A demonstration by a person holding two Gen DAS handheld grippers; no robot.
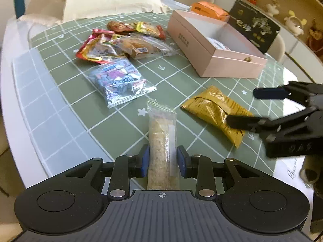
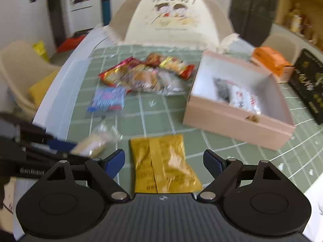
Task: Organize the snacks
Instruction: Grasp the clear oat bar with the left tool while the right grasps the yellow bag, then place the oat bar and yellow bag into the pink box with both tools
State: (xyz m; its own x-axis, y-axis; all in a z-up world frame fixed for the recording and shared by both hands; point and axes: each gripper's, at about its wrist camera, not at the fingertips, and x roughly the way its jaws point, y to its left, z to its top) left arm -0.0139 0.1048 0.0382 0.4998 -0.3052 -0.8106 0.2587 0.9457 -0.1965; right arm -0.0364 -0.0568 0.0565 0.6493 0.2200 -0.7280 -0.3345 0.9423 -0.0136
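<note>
Left wrist view: left gripper (image 1: 163,161) clamps the clear rice-cracker packet (image 1: 162,141); right gripper (image 2: 164,164) spreads wide around the yellow snack packet (image 2: 165,165).

right claw (image 2: 163,164): spread wide, straddling gold packet (image 2: 164,165) lying on tabletop (image 2: 165,117) | left claw (image 2: 66,149) at 9 o'clock: closed on clear grain packet (image 2: 94,143) | pink box (image 2: 238,119) at 2 o'clock: open, white packets inside | snack pile (image 2: 145,74) at 12 o'clock, blurred
</note>
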